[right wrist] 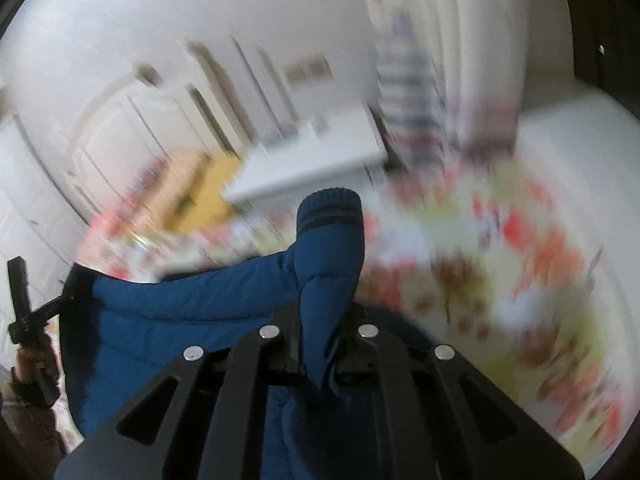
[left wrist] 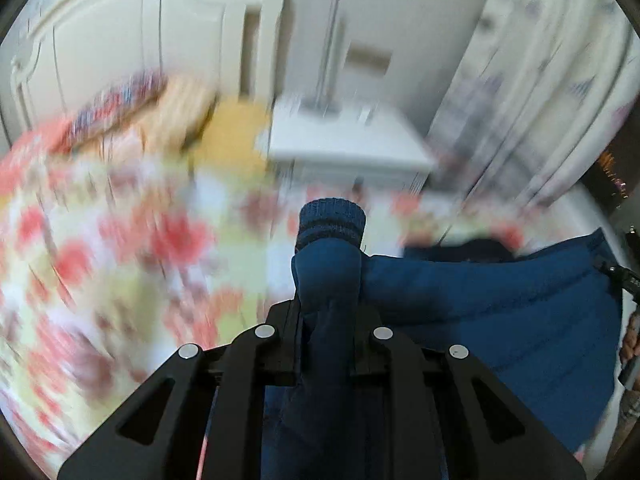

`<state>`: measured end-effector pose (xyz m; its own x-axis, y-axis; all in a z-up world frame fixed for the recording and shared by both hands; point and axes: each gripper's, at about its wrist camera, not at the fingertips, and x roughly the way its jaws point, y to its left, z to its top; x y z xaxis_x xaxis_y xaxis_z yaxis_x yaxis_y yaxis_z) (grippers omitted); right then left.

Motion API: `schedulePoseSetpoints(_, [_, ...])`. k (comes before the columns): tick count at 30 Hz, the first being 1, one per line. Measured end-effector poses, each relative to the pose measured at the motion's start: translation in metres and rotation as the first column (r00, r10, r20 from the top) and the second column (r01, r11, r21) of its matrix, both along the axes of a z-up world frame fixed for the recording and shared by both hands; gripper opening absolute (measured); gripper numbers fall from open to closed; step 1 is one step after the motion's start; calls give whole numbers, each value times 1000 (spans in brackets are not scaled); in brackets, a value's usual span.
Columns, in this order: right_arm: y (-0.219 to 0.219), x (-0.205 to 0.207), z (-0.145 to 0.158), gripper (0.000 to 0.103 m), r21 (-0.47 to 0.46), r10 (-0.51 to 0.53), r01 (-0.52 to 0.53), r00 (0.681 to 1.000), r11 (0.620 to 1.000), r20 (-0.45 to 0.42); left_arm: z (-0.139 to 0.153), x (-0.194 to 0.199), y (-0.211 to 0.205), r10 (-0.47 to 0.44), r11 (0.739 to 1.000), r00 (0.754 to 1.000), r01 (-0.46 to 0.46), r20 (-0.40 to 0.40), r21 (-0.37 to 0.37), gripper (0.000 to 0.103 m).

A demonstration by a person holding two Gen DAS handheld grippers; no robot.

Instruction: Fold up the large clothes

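Blue padded jacket point(left wrist: 500, 300) hung between your two claws above the flowered bedspread point(left wrist: 100, 260), one sleeve in each. Your left claw point(left wrist: 326, 320) was clamped narrow on the left-hand sleeve point(left wrist: 326, 276), just behind its ribbed knit cuff point(left wrist: 331, 218), which stuck out past the fingertips. Your right claw point(right wrist: 324, 320) was pinched fully down on the other sleeve point(right wrist: 328, 264), again with the ribbed cuff point(right wrist: 330, 210) poking clear beyond it.

Gripping near the cuffs looked deliberate: it let the body of the jacket drape as one sheet between your hands, so that the quilted panel stretched sideways from each sleeve toward the other claw. That spread is likely what you wanted before laying the jacket flat or folding the sleeves in.

Both claws pointed steeply down and forward over the bed. In the right wrist view you could see your left hand point(right wrist: 34, 364) low at the frame's edge, wrapped around the black handle of its claw, with the jacket's far edge beside it. Everything behind the jacket was smeared with motion blur: a white bedside cabinet point(left wrist: 344, 136), pale wardrobe doors point(left wrist: 112, 40), patterned curtains point(left wrist: 552, 80) and a yellow cushion point(left wrist: 236, 140) at the head of the bed.
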<state>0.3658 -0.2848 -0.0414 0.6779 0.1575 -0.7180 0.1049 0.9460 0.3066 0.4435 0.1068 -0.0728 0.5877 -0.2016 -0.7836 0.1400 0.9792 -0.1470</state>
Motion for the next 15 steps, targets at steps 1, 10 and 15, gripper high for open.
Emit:
schedulePoseSetpoints(1, [2,2,-29,10,-29,-3,1,998,1000,-56,-23,-3,1,9,1000,1000,-8,-23,16,16])
schedulePoseSetpoints(10, [-8,-9,-40,63,35,-36,37,999,999,-31,-38,-18,21,91,993,996,-91,0,-70,32])
schedulePoseSetpoints(15, [30,-24,20,64,-110,43,-28,989,993,138,41,-50,-5,203,979,940,-203,273,-29,87])
